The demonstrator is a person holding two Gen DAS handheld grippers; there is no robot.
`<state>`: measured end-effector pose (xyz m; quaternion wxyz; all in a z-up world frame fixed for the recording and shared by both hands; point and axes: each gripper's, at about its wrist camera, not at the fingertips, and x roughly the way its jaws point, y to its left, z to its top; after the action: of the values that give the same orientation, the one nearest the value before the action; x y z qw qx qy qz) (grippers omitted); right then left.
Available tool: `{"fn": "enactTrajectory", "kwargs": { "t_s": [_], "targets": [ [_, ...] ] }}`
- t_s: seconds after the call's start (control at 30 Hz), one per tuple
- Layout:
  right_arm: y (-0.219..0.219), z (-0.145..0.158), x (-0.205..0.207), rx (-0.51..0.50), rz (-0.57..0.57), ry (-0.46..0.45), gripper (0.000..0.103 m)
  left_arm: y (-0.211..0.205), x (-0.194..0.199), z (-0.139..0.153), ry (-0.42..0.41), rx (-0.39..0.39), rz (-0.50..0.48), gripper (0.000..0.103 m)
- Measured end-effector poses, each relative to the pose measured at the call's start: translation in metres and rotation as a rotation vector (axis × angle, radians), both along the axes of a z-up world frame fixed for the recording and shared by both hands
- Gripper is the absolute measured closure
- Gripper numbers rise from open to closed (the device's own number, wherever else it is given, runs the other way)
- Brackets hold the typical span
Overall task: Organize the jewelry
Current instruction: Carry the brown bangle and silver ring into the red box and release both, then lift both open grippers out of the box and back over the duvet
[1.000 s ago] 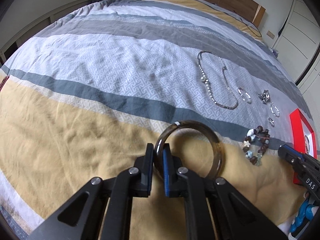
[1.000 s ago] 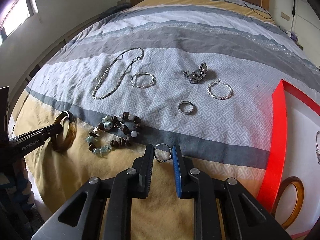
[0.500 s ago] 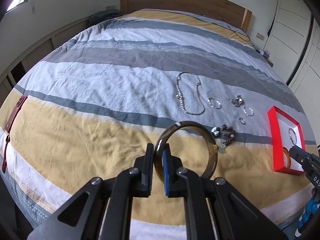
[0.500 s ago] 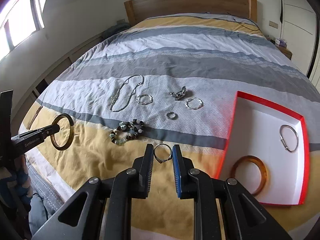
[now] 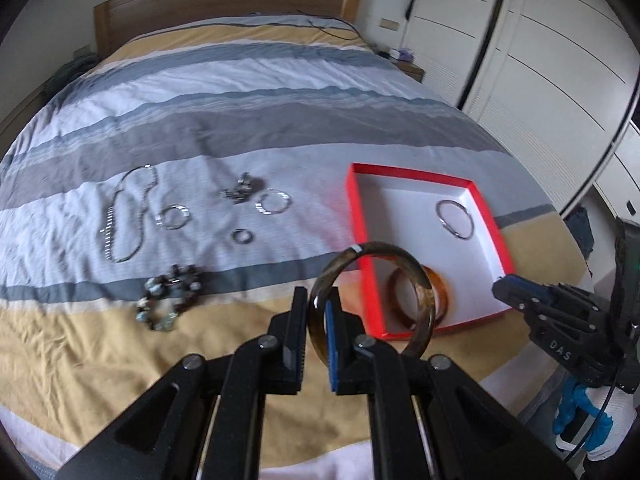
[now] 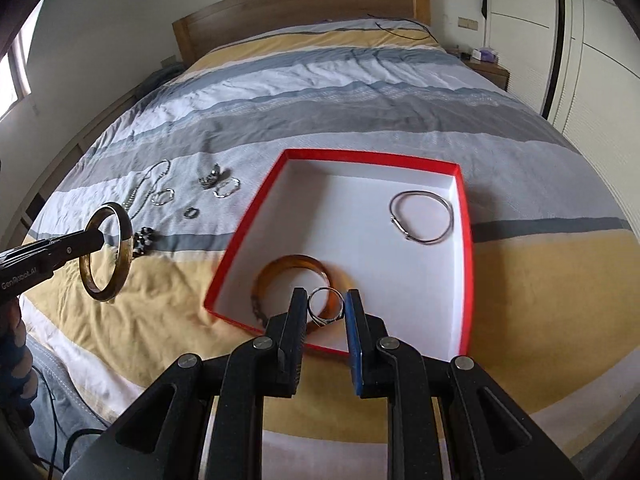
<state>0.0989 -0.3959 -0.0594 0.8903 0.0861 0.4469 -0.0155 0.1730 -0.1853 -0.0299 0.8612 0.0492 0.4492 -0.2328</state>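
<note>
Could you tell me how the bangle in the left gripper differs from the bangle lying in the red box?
The dark brown bangle is held upright in the air, shut in the left gripper; the amber bangle lies flat on the white floor of the red box. The held one is darker, olive-brown with a pale band on its rim; the boxed one is a warmer, translucent orange. Both are thick, smooth, closed rings of similar size.

A bed [image 6: 360, 92] fills the room, its duvet striped in grey, white, blue-grey and mustard yellow. A wooden headboard [image 6: 296, 8] stands at twelve o'clock against a plain white wall [image 6: 120, 8]. White wardrobe doors [image 5: 540, 72] run along at two o'clock, with a low wooden nightstand [image 6: 490, 70] beside them. Daylight enters through a window [image 6: 20, 68] at nine o'clock.
</note>
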Motion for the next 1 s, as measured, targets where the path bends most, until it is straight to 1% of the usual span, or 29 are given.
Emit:
{"fn": "enactTrajectory", "kwargs": {
  "t_s": [0.1,0.17,0.33,0.47,0.6,0.73,0.83,0.87,0.9,0.97,1.0],
  "targets": [
    [-0.016,-0.016,0.007,0.004,0.009,0.032,0.084,-0.046,0.011,-0.012,0.011,0.025,-0.060,0.095],
    [-0.021,-0.025,0.012,0.009,0.016,0.047,0.084,-0.072,0.022,-0.020,0.001,0.052,-0.080,0.095],
    [-0.031,-0.043,0.027,0.021,0.030,0.078,0.084,-0.113,0.055,-0.044,-0.002,0.119,-0.077,0.095],
    [-0.030,-0.054,0.039,0.010,0.063,0.110,0.084,-0.127,0.074,-0.066,0.016,0.160,-0.054,0.095],
    [-0.027,-0.064,0.044,-0.021,0.082,0.138,0.084,-0.132,0.081,-0.081,0.032,0.178,-0.053,0.093],
    [-0.021,-0.066,0.046,-0.054,0.104,0.153,0.084,-0.138,0.083,-0.086,0.028,0.185,-0.063,0.092],
    [-0.020,-0.065,0.046,-0.058,0.107,0.157,0.083,-0.140,0.083,-0.087,0.026,0.190,-0.071,0.092],
    [-0.019,-0.064,0.047,-0.056,0.103,0.160,0.081,-0.139,0.082,-0.085,0.026,0.183,-0.074,0.092],
    [-0.020,-0.064,0.045,-0.052,0.100,0.161,0.079,-0.138,0.081,-0.083,0.027,0.172,-0.076,0.090],
    [-0.021,-0.061,0.041,-0.043,0.092,0.158,0.068,-0.133,0.079,-0.078,0.028,0.151,-0.072,0.084],
    [-0.022,-0.059,0.039,-0.041,0.088,0.155,0.067,-0.131,0.078,-0.074,0.029,0.135,-0.074,0.083]
  ]
}}
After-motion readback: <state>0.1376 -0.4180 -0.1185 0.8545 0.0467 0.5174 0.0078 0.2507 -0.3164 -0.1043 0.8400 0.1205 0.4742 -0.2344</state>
